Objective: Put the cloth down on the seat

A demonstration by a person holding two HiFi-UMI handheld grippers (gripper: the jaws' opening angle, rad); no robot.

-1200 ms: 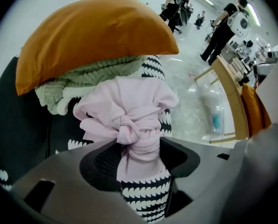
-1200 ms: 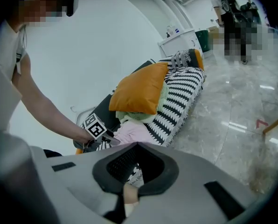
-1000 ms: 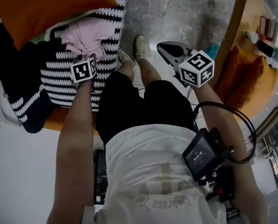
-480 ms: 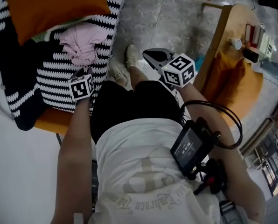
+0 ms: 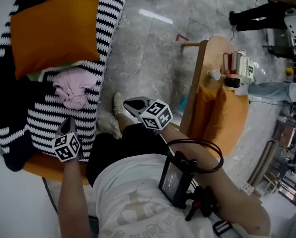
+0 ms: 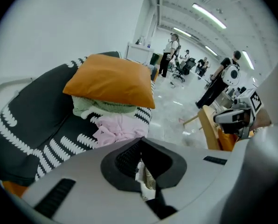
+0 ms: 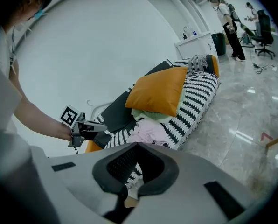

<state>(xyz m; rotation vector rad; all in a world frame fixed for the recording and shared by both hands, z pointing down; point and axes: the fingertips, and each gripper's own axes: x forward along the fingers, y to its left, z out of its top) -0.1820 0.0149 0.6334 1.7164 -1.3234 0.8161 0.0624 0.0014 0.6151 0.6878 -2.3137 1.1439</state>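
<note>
Orange cushion (image 5: 53, 31): head view, ten o'clock; plump and square, lying on the striped blanket.
Striped blanket (image 5: 91, 108): black-and-white knit, running from twelve o'clock down to eight o'clock; a darker stretch lies at nine o'clock.
Green fabric (image 6: 106, 107): pale and bunched, tucked under the cushion's lower edge.
Floor (image 5: 148, 48): grey marbled tile, glossy; twelve to one o'clock.
Wooden table (image 5: 215, 51): round, light wood; two to three o'clock.
Orange fabric (image 5: 217, 118): lies on the table, on its five o'clock side.
Small items (image 5: 236, 67): boxes and a white round piece at the table's far edge; details too small to tell.
Bystanders (image 6: 172, 48): standing well off; left gripper view, one o'clock.
Wall (image 7: 97, 45): plain white.
</note>
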